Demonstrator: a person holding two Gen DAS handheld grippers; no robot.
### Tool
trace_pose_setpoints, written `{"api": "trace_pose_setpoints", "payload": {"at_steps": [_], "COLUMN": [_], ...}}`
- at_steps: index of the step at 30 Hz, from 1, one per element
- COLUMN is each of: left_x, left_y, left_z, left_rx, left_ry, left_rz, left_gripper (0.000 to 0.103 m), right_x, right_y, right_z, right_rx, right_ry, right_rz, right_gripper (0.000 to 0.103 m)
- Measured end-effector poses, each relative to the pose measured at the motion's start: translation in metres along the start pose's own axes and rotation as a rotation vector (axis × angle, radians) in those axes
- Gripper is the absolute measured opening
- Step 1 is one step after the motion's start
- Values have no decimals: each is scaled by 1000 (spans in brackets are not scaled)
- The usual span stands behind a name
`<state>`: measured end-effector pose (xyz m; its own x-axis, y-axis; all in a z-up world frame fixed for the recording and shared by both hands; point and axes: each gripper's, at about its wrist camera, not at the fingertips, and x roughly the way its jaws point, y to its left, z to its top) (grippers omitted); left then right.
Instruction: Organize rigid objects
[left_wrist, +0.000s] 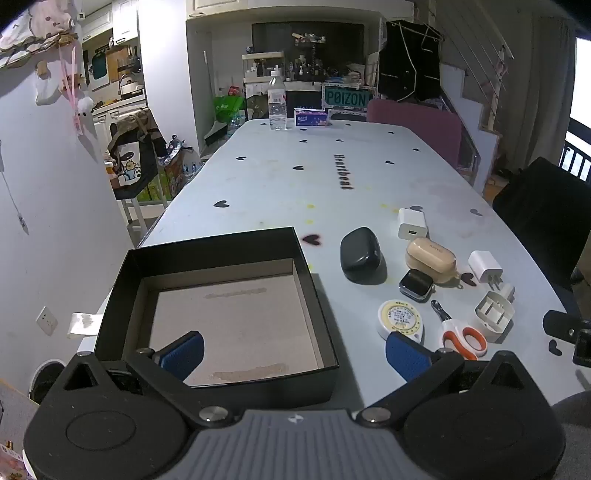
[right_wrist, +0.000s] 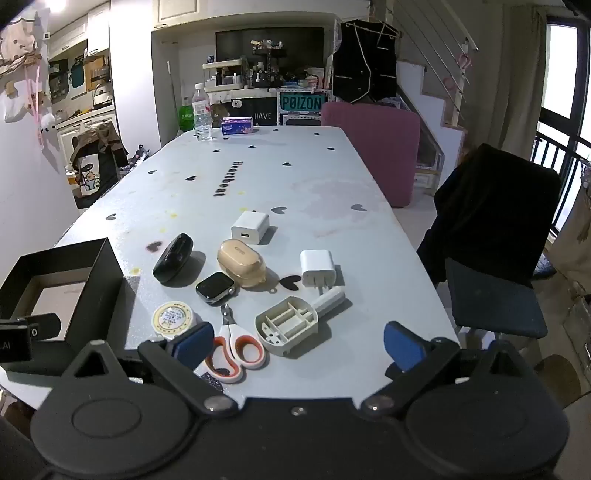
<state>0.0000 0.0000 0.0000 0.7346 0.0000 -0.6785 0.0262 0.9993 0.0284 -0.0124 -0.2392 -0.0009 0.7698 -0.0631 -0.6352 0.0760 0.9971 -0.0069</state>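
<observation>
An empty black box (left_wrist: 122, 295) (right_wrist: 107, 273) stands at the table's near left. To its right lie a black case (left_wrist: 360, 254) (right_wrist: 173, 257), a beige case (left_wrist: 430, 260) (right_wrist: 240, 266), a smartwatch (left_wrist: 416, 283) (right_wrist: 215, 288), two white chargers (left_wrist: 412, 223) (right_wrist: 317, 266), a round tape (left_wrist: 400, 318) (right_wrist: 173, 317), orange-handled scissors (left_wrist: 460, 336) (right_wrist: 236, 350) and a white plastic housing (left_wrist: 495, 314) (right_wrist: 291, 325). My left gripper (left_wrist: 293, 354) hovers open over the box's near edge. Open too, my right gripper (right_wrist: 299, 347) hangs above the scissors and housing, holding nothing.
A water bottle (left_wrist: 277, 101) and a tissue box (left_wrist: 311, 119) stand at the table's far end. A dark chair (right_wrist: 495, 236) sits by the right edge and a pink chair (right_wrist: 373, 147) at the far right. The table (right_wrist: 295, 177) bears black heart prints.
</observation>
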Motion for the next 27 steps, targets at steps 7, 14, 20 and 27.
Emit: {"api": "trace_pose_setpoints", "payload": {"at_steps": [7, 14, 20, 27], "left_x": [0, 0, 0, 0], "left_y": [0, 0, 0, 0], "left_z": [0, 0, 0, 0], "left_rx": [-4, -5, -4, -5], "left_ry": [3, -1, -1, -2], "left_rz": [-5, -6, -5, -6], "left_gripper": [103, 103, 103, 103], "right_x": [0, 1, 1, 1], "right_y": [0, 0, 0, 0], "right_z": [0, 0, 0, 0], "right_rx": [3, 2, 1, 1], "right_ry": [5, 6, 5, 6], "right_rz": [2, -1, 0, -1], "right_gripper": [99, 99, 99, 99]}}
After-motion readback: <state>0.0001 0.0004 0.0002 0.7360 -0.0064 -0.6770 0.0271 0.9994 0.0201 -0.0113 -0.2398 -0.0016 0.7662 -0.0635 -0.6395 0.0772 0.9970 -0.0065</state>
